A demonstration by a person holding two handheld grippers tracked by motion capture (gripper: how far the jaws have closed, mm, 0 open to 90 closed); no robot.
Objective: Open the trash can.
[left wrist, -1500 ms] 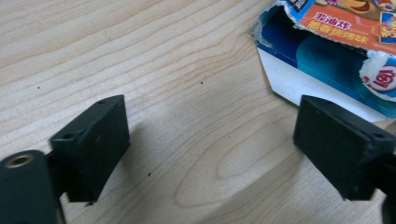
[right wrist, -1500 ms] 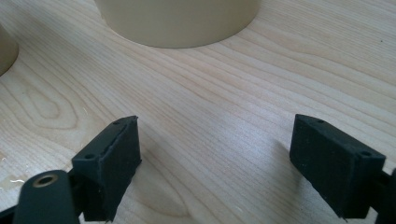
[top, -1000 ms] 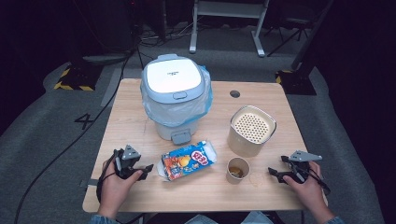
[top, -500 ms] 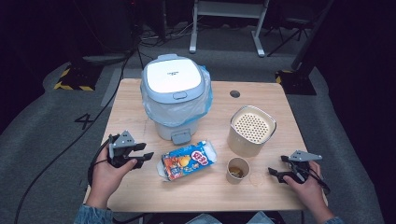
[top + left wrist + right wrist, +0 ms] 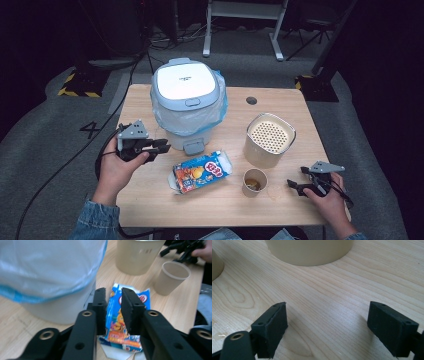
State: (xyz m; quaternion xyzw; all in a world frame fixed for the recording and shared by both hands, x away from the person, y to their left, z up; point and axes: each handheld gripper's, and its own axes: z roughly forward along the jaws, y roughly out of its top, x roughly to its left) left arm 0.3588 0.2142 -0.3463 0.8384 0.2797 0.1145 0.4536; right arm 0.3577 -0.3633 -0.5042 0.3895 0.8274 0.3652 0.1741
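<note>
1. Since the earlier frames the left gripper [image 5: 161, 146] is lifted from the table's near-left edge and moved fwd, and it now hangs beside the white bin [image 5: 186, 102], just left of the snack packet [image 5: 201, 171]. The right gripper [image 5: 295, 186] has not moved.
2. Left jaws: nearly closed, w/ a narrow gap and nothing between them. In the left gripper view they aim at the packet [image 5: 126, 322], which lies behind them on the wood.
3. Right jaws: wide open, low over bare wood at the near-right corner, empty.
4. Packet: 1 pc, flat, glossy film, blue and orange print, w/ a white torn flap at one end. It lies in front of the bin, left of the paper cup [image 5: 254, 182]. Its long axis goes diagonal, from near-left to far-right, and the flap end points to the near-left.
5. Bin: 1 pc, rounded box shape, smooth white lid, thin crinkly bluish plastic liner around the rim.
6. Beige container [image 5: 269, 139]: 1 pc, matte, rounded square, top w/ many small holes.
7. Paper cup: 1 pc, tan, round and open, something brown is inside.
8. Table [image 5: 280, 102]: light wood w/ visible grain, 1 round dark cable hole at the far side.
</note>
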